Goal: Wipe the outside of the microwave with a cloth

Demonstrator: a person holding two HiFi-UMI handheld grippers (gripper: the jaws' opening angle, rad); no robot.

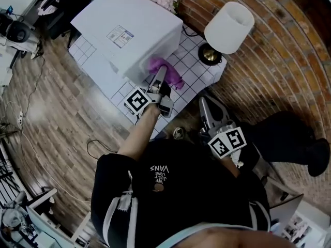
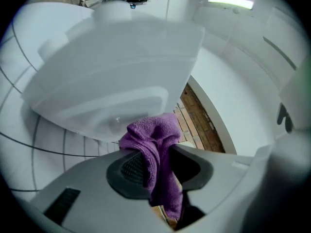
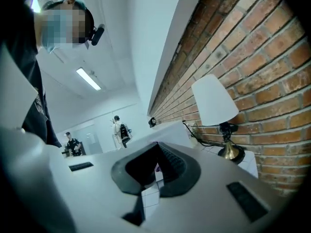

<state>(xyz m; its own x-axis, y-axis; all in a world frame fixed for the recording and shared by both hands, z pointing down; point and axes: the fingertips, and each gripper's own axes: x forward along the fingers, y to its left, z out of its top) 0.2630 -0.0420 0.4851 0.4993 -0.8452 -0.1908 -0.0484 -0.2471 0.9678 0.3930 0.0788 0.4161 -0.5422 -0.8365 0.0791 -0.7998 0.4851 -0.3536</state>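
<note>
One purple cloth [image 2: 153, 135] in left gripper [image 2: 154, 171] at white microwave [image 1: 129, 30]; "VANS" on shirt [image 1: 181, 190].

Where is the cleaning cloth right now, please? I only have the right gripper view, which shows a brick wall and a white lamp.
Observer: The purple terry cloth is clamped between the jaws of the left gripper.
Operator: Thank you. Is it touching the white box-shaped microwave?
Observer: Yes. In the head view it is bunched against the microwave's side that faces the lamp, just above the white tiled tabletop.
Operator: And where does the right gripper sit?
Observer: It is held back near the person's torso, apart from both microwave and cloth, with nothing between its jaws.
</note>
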